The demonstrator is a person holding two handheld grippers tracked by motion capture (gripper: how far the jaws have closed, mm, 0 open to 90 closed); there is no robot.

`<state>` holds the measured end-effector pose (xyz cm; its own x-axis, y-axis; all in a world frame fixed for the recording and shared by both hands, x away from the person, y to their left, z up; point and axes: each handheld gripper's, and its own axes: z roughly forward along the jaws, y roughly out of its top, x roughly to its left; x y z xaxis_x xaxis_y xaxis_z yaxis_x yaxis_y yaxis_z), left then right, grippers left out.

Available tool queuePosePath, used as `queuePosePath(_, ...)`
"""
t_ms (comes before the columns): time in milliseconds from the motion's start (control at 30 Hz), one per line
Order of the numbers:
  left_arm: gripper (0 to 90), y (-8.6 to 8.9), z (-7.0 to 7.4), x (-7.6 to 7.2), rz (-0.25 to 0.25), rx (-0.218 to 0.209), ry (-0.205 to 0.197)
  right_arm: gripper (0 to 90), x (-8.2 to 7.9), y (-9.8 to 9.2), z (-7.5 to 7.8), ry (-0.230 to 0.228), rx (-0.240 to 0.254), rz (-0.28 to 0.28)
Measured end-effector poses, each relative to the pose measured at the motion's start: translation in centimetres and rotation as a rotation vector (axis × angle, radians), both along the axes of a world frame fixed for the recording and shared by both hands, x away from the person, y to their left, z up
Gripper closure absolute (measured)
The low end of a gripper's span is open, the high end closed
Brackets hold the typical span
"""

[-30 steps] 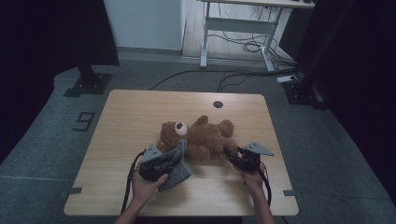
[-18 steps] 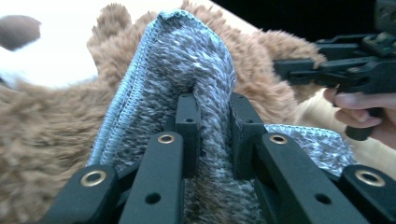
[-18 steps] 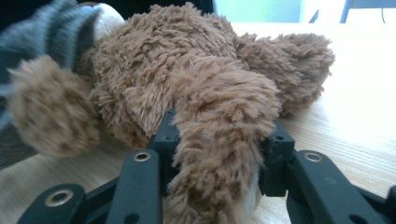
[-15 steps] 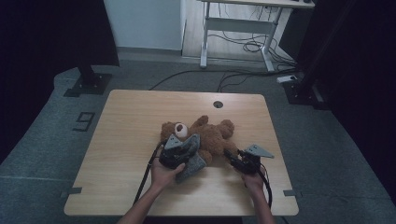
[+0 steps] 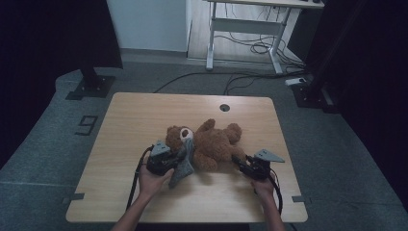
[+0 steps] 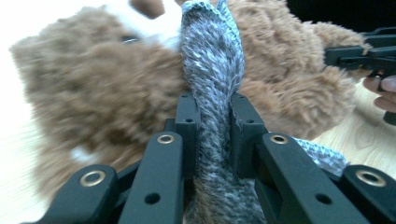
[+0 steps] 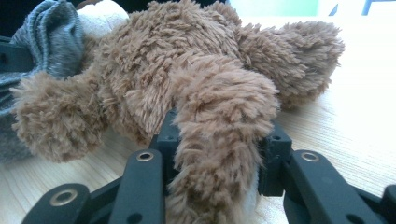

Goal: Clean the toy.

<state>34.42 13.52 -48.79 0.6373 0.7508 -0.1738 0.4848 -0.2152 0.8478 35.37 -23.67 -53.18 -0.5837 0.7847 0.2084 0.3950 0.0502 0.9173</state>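
A brown teddy bear lies on its back in the middle of the wooden table, head to the left. A grey knitted scarf lies against its neck and hangs toward the front. My left gripper is shut on the scarf, which rises in a twisted band between the pads up to the bear's white muzzle. My right gripper is shut on one of the bear's legs, with fur bulging over both jaws. The scarf sits at the far left of the right gripper view.
The tabletop has a cable hole near its far edge. Behind the table stand a white desk frame with loose cables on the floor, and a dark stand base at the left.
My left gripper carried the scarf up and right to the bear's head, then drew back a little to the left. The right gripper kept its place on the leg.
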Motion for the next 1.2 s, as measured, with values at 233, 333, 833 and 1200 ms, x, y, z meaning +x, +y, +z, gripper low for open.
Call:
queuePosePath(233,76.4,3.3,-0.2,-0.2,0.090,0.011,0.000,61.7,0.1,-0.1,-0.2,0.001,0.014,0.010)
queuePosePath(333,76.5,4.4,-0.5,0.1,0.124,0.017,0.013,61.7,0.1,-0.1,-0.2,0.000,0.010,0.011)
queuePosePath(833,77.2,-3.1,3.6,-0.2,-0.036,-0.033,-0.047,61.6,0.1,-0.1,-0.3,-0.004,0.011,0.012)
queuePosePath(1200,77.2,-13.2,3.1,0.6,-0.193,0.039,-0.026,61.7,0.0,0.0,-0.2,-0.009,0.012,0.001)
